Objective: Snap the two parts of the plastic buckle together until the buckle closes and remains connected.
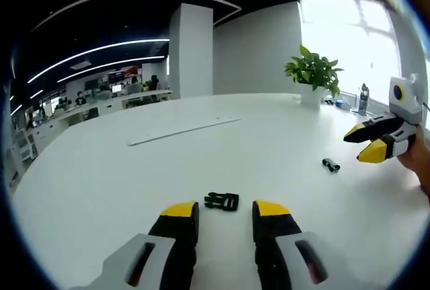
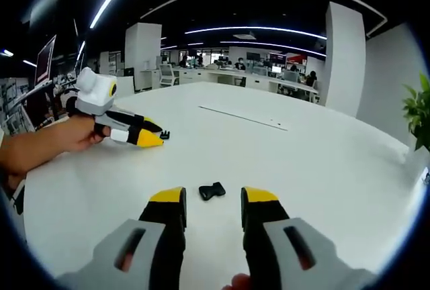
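Two black buckle parts lie apart on the white table [image 1: 101, 189]. One part [image 1: 222, 201] rests just beyond my left gripper [image 1: 225, 209], centred between its open yellow-tipped jaws. The other part [image 1: 330, 164] lies further right, below my right gripper [image 1: 361, 146], which hovers open. In the right gripper view that second part [image 2: 211, 190] sits between the open jaws of my right gripper [image 2: 213, 197]. There the left gripper [image 2: 158, 135], held by a hand [image 2: 64, 139], points at the first part [image 2: 164, 135].
A potted plant [image 1: 312, 72] and a bottle [image 1: 363, 99] stand at the table's far edge by the window. A long white strip [image 1: 181, 130] lies flat further back on the table. Office desks and a pillar [image 1: 191, 48] stand beyond.
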A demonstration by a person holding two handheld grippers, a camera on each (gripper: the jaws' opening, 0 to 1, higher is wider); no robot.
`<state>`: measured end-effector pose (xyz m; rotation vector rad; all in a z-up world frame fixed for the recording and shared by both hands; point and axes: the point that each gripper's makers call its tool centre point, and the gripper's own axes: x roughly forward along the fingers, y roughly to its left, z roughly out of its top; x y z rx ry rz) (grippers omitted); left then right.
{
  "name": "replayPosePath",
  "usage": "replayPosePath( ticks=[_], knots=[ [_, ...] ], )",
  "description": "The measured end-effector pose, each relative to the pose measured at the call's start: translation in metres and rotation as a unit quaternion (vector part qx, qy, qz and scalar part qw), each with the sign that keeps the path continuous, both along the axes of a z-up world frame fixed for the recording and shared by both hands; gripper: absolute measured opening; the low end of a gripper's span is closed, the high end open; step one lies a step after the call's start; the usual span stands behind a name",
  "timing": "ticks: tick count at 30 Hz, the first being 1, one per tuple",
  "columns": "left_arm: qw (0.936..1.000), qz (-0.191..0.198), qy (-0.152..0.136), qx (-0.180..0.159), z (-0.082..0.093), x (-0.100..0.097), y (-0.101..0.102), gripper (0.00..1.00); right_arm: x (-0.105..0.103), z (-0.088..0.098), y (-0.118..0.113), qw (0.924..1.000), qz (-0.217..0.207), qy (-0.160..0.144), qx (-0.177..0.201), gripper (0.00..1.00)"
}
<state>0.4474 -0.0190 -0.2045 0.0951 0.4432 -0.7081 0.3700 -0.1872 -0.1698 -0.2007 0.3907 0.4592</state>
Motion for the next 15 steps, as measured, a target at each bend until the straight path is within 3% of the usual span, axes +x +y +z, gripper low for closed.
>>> replayPosePath(
  ticks=[15],
  knots=[
    [1.0,-0.003,-0.005,0.0,-0.002,0.014,-0.002,0.27,0.0,0.0,0.001,1.0,0.004,0.0,0.0,0.33]
  ],
)
